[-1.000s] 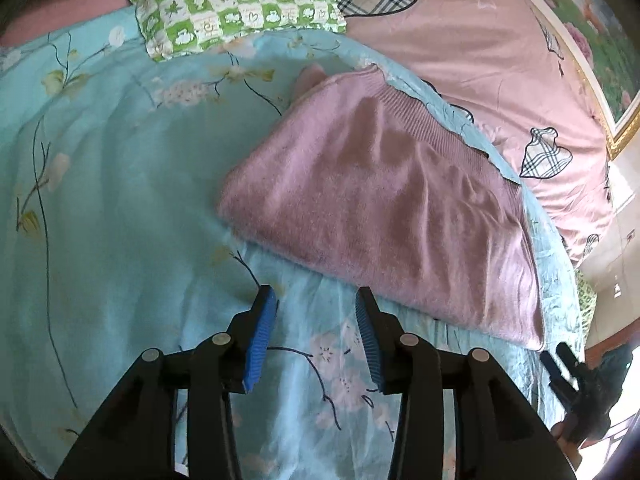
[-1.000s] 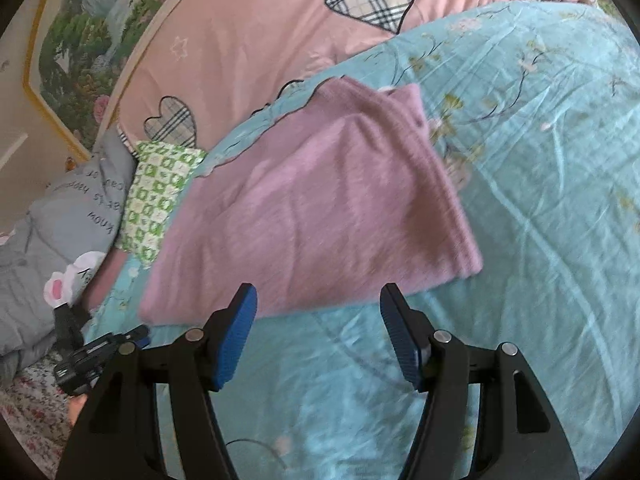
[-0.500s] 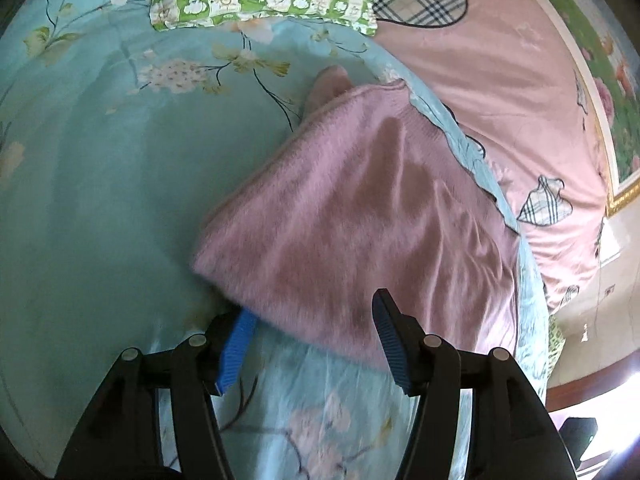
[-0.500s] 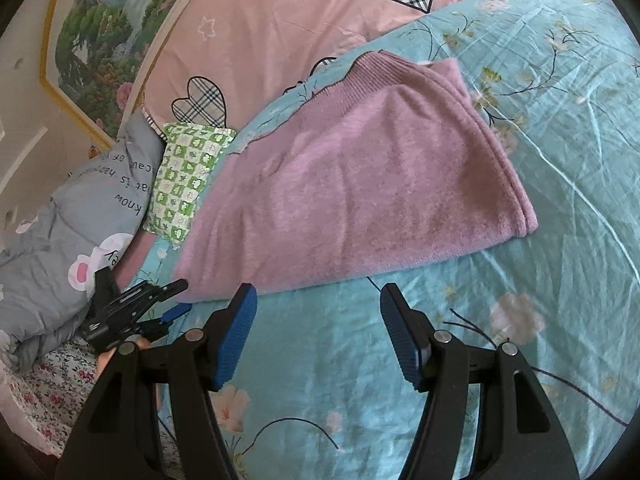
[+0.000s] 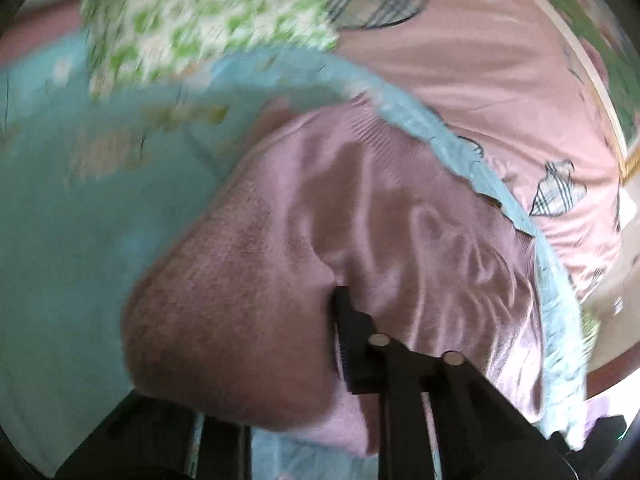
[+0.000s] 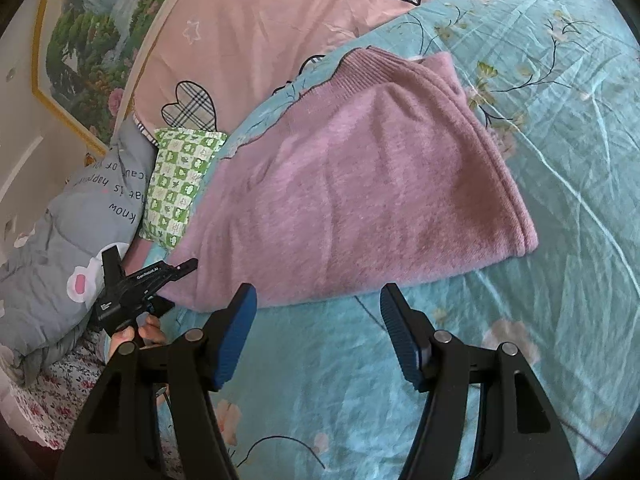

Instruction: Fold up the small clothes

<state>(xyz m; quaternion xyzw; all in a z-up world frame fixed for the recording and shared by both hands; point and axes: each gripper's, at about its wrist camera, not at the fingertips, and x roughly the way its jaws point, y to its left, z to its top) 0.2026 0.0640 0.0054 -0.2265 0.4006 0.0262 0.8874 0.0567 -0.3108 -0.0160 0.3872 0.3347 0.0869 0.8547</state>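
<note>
The pink sweater is lying on the teal floral quilt. Only the right wrist view is showing a grey pillow printed "know", beside a green checked cushion, and "GenRobot.AI" on the left gripper. That gripper, apart half a second ago, has just been closing and is now clamping the sweater's corner, bunching it. The right gripper is hovering with jaws apart.

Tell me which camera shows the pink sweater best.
The right wrist view: the folded pink knit sweater lies whole and sharp on the turquoise floral bedspread, ribbed hem visible. The left wrist view is motion-blurred and shows only a close, bunched part, gripped by the left gripper.
</note>
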